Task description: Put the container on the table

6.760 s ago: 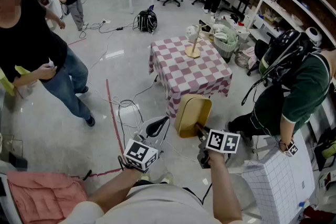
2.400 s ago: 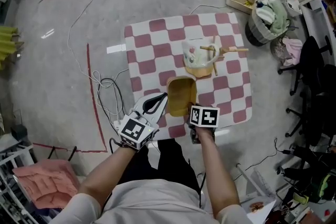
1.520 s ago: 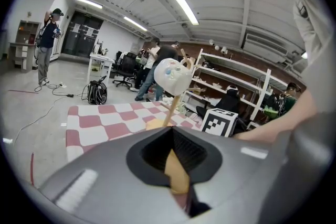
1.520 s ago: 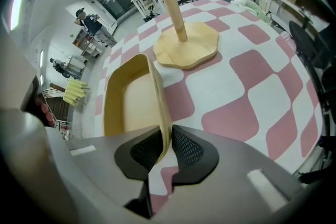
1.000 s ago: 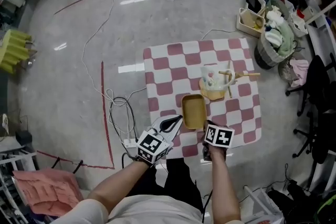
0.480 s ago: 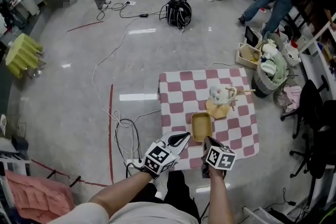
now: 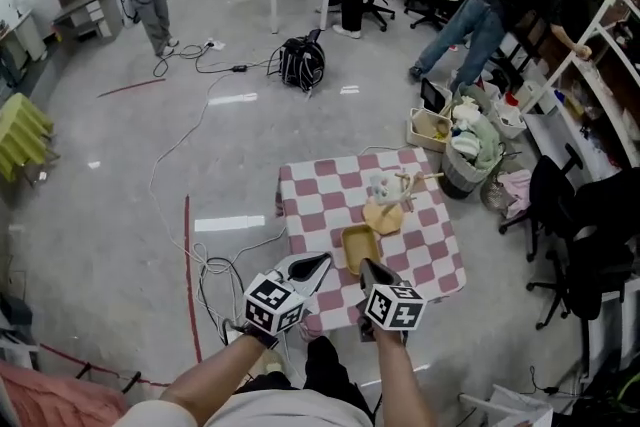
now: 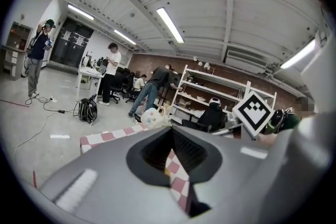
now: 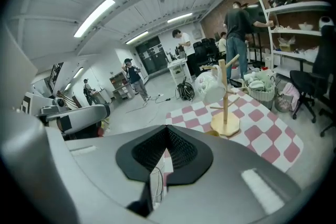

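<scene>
The shallow yellow container (image 7: 358, 248) lies flat on the red-and-white checked table (image 7: 425, 255), near its front edge. Behind it stands a wooden mug tree (image 7: 385, 205) with a pale mug hung on it. My right gripper (image 7: 366, 266) hovers just short of the container's near edge, shut and empty. My left gripper (image 7: 322, 261) is level with it to the left, over the table's front left edge, also shut with nothing in it. In the right gripper view the mug tree (image 9: 224, 97) and a sliver of the container (image 9: 211, 133) show past the jaws.
Baskets and bags of stuff (image 7: 465, 150) crowd the floor by the table's far right corner, and a black office chair (image 7: 575, 215) stands further right. Cables (image 7: 215, 265) and a red tape line (image 7: 187, 265) run along the floor on the left. Several people stand further back.
My right gripper carried the container to the table, set it down and let it go. The gripper now sits slightly back from it, and the head view has pulled away.
</scene>
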A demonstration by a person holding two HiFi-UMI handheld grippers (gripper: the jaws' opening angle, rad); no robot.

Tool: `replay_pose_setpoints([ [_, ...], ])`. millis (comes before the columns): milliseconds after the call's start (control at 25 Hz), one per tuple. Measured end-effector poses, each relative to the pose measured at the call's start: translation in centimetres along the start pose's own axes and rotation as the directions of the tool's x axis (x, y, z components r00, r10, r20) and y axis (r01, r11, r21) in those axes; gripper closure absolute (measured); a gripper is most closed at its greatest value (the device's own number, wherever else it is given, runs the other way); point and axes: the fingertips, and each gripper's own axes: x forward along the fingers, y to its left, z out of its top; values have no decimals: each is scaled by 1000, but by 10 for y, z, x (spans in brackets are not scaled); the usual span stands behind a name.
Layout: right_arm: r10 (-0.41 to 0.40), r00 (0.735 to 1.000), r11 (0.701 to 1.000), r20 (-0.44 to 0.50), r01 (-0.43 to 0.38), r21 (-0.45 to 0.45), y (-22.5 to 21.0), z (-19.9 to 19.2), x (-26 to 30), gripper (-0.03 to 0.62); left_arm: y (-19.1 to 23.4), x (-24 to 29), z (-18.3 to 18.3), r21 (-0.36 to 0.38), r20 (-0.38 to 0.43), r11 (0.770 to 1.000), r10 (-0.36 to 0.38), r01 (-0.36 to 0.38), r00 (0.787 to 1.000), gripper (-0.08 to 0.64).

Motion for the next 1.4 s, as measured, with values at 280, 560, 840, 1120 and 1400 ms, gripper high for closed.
replay_pose_setpoints([
  [280,22,991,998,130,-15,-54,46,33,-35,581,-13,-35,38,28,42,999,-23,22,999,555],
  [560,40,979,996,202,-21,-92,82,49,-66,581,-26,-65,59,69,82,997,-33,28,996,557],
  [840,71,958,991,279,-36,-130,115,70,-98,581,-39,-95,91,100,137,995,-18,5,990,555],
  [1120,99,933,986,346,-45,-160,139,89,-121,581,-53,-117,120,132,196,991,-14,-12,980,555],
  [1400,111,911,981,398,-37,-188,152,101,-144,581,-65,-131,135,147,235,989,-14,-21,972,557],
])
